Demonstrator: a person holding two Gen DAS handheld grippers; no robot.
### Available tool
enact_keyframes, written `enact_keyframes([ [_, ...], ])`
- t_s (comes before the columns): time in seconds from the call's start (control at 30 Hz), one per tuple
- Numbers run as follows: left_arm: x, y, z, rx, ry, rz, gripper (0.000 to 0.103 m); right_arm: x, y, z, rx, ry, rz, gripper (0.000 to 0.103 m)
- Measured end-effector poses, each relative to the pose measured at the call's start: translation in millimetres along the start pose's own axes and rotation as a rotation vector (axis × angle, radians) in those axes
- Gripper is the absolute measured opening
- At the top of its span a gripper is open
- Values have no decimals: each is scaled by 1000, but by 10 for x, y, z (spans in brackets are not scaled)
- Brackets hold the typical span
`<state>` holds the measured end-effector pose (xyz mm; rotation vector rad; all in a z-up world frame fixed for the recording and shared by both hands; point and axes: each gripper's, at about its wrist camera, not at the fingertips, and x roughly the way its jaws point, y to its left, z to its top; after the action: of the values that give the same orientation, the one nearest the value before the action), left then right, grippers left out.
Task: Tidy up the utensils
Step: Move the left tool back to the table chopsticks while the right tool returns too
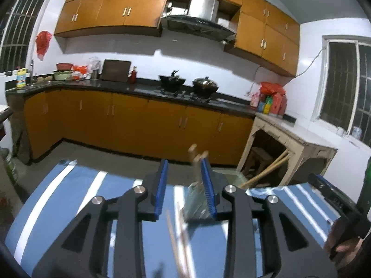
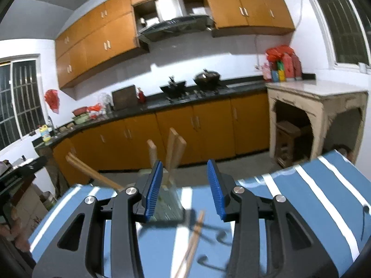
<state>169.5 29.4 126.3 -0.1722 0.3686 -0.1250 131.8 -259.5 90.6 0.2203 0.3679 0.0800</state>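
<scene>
A clear utensil holder stands on the blue striped tablecloth, with several wooden utensil handles sticking up from it. It sits just beyond my right gripper, which is open with nothing between its pads. In the left wrist view the same holder lies beyond my open left gripper, partly behind its right pad. A pair of chopsticks lies on the cloth below the grippers, blurred chopsticks here too. Another long wooden handle slants up at the left.
The table's far edge is just past the holder. Beyond it are orange cabinets, a dark counter with two woks, and a stone side table with a stool under it. Sticks lean by that alcove. A hand holds the other gripper.
</scene>
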Motion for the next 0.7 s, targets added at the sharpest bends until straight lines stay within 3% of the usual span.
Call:
enact_keyframes([
  [0.23,192,305,-716,2,179,95,33,420,-188,-768,58,260,-32,40],
  [0.37,326,402,-1051,-18,278,104,33,682,-55,-1140,47,391,6,27],
  [0.63,448,388,-1366,-26,359,89,33,896,145,-1445,-11,484,-13,23],
  [0.7,484,359,-1393,-28,371,82,33,939,130,-1504,-22,509,-29,18],
])
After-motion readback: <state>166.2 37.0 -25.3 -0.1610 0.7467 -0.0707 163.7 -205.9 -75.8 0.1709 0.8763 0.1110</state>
